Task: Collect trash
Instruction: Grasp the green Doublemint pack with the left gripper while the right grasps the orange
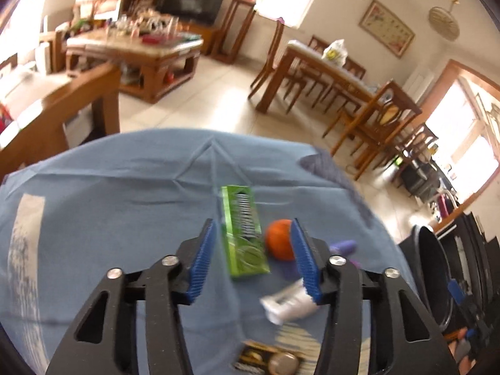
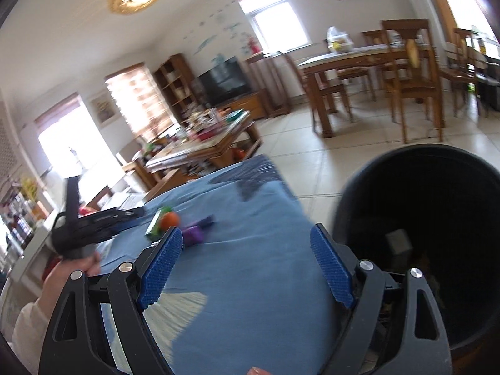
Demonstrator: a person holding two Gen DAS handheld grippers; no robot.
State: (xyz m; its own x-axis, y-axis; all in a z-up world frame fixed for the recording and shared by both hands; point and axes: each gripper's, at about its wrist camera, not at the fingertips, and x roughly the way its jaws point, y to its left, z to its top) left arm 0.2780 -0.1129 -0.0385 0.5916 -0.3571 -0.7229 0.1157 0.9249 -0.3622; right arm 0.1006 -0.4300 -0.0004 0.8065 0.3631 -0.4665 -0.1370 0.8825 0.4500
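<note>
Blue-clothed surface [image 1: 109, 206], trash scattered on it. Green box [image 1: 243, 231] lies flat, long axis running away from the left wrist camera, far end tipped slightly left. White tube [image 1: 289, 304] lies crosswise, nearer the camera, crimped end left. Orange ball [image 1: 279, 239] just right of the box; purple piece [image 1: 343, 247] right of the ball.

Left gripper [image 1: 253, 250]: jaws part-open, nothing between the pads; hangs above the box and ball, not touching. The tube sits under its right finger [image 1: 304, 259].

Right gripper [image 2: 247, 268]: jaws wide, empty, over bare cloth; box, ball and purple piece lie well ahead, toward the left.

Only the right wrist view looks down into the black bin [image 2: 437, 218], beside the surface's right edge, something grey inside. Only the left view shows the tube and a round metal lid [image 1: 284, 364] at bottom edge.
</note>
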